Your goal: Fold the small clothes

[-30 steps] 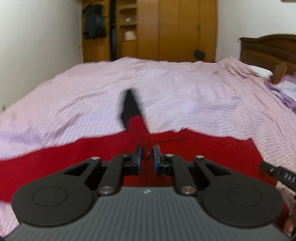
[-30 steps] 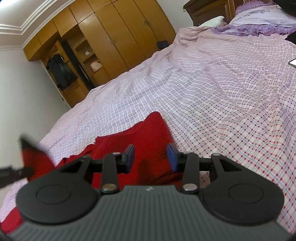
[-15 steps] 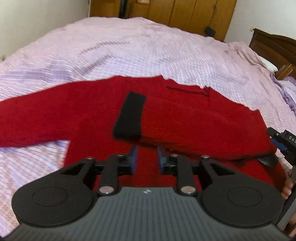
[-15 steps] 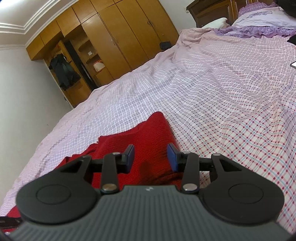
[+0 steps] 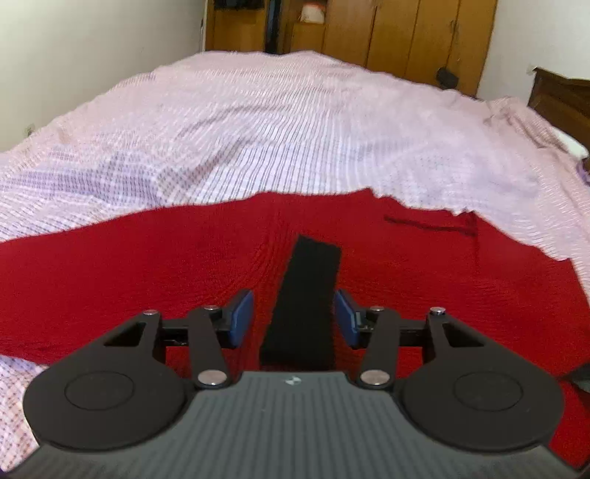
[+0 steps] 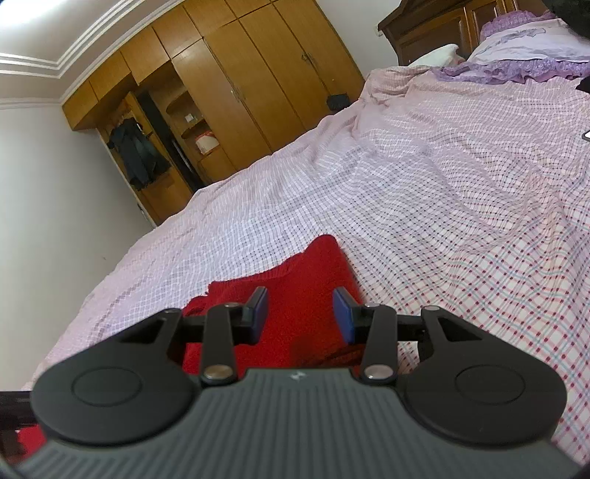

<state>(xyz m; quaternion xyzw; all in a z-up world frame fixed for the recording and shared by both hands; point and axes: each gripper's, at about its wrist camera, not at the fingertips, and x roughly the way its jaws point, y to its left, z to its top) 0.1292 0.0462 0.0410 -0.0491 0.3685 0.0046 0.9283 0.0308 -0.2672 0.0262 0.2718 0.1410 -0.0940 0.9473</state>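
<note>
**Red garment spread on bed, both grippers parted and empty**

The red sweater (image 5: 155,265) lay flat across the near part of the bed, on the pink checked bedsheet (image 5: 280,132). In the left wrist view a sleeve was folded inward over the body of the garment, its black cuff (image 5: 306,294) resting on the red fabric and running from near to far. The left gripper (image 5: 294,320) stood over that cuff with its jaws apart; the blue pads (image 5: 241,318) sat to either side of the cuff, clear of it, and held nothing.

In the right wrist view the right gripper (image 6: 299,314) hovered above the right end of the sweater (image 6: 313,280), where the red cloth met the bedsheet (image 6: 424,206). Its jaws were likewise wide, with red fabric visible between the pads and nothing gripped.

A wooden wardrobe (image 6: 236,92) stood against the far wall, a dark garment (image 6: 138,154) hanging in its open section. A purple frilled pillow (image 6: 516,62) lay at the far right, against the dark wooden headboard (image 6: 435,29)
</note>
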